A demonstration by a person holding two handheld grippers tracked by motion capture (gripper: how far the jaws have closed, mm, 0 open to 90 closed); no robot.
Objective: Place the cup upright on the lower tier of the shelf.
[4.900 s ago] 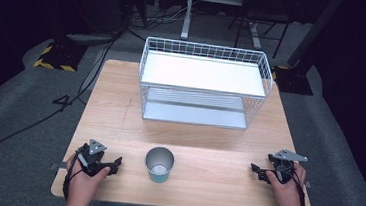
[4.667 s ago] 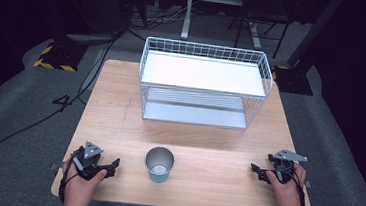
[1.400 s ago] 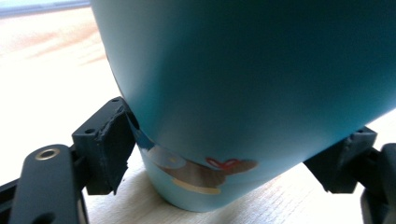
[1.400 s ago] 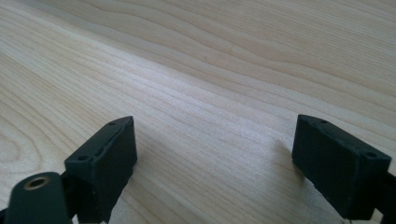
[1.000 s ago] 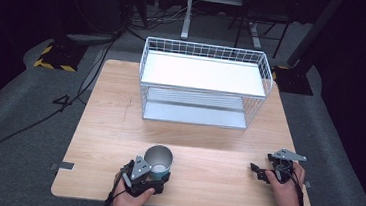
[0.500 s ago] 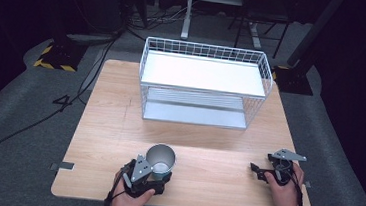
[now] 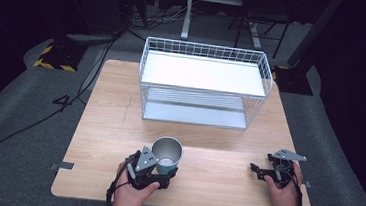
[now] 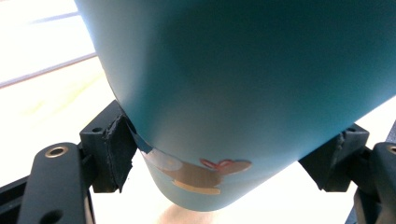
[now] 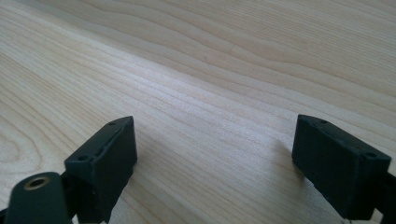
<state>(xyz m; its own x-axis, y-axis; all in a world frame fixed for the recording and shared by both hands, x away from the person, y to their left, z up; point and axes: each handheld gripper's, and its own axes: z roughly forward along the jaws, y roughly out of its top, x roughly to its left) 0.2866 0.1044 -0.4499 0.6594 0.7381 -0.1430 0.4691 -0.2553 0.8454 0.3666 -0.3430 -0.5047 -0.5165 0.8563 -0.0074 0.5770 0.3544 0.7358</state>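
The teal cup [image 7: 167, 156] was seen standing upright near the front edge of the tabletop [image 7: 104, 121], a little left of the middle, with its open mouth and pale metal inside turned upward. It was flanked by the left tool [image 7: 161, 170], which was held by the left hand [image 7: 133, 189] just behind it on the person's side. In the left gripper view, the cup's wall [image 8: 243, 88] was seen between the two black jaws, and a small printed figure was visible low on it. The pad [image 8: 116, 150] on one side was seen pressed against the wall; on the other side, the jaw was set at the cup's edge, but it could not be told whether contact was made there. The left tool was thus closed about the cup, though a firm clamp could not be confirmed.

The right tool [image 7: 263, 171] was held low over the tabletop near the front right corner, well apart from the cup. In the right gripper view, its jaws were seen spread wide with bare wood between them.

A white wire basket [image 7: 205, 52] was seen standing at the far side of the tabletop.
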